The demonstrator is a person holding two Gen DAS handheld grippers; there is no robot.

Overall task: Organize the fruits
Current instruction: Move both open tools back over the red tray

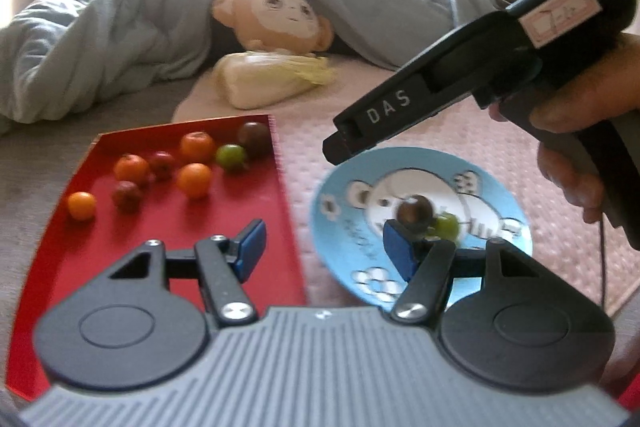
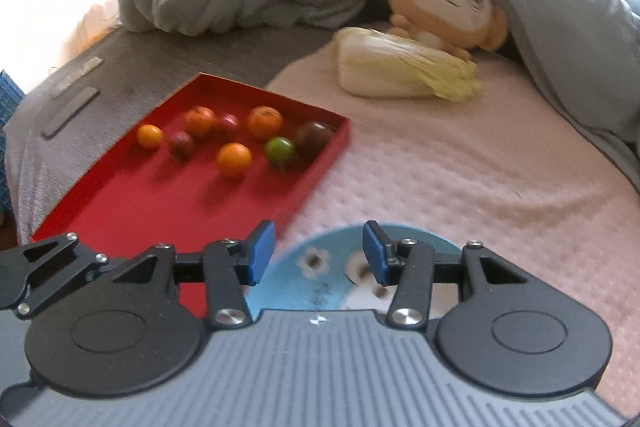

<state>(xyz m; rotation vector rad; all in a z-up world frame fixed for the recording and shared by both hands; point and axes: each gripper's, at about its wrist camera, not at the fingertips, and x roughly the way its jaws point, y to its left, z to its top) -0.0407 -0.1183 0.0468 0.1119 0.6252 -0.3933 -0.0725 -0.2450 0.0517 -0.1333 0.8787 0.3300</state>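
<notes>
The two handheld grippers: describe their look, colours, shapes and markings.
Each gripper, left and right, has blue finger pads on black linkage arms with silver screws, round black discs and a ribbed grey body. Seen from the left wrist, the right one is black with white letters "DAS", a pinkish label and a thin cable.

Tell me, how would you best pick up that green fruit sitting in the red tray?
Probably from straight above, closing across the round middle of the green fruit. A dark fruit sits close beside it near the red tray wall, so set the gripper fingers on its two free sides, not into that tight gap.
</notes>
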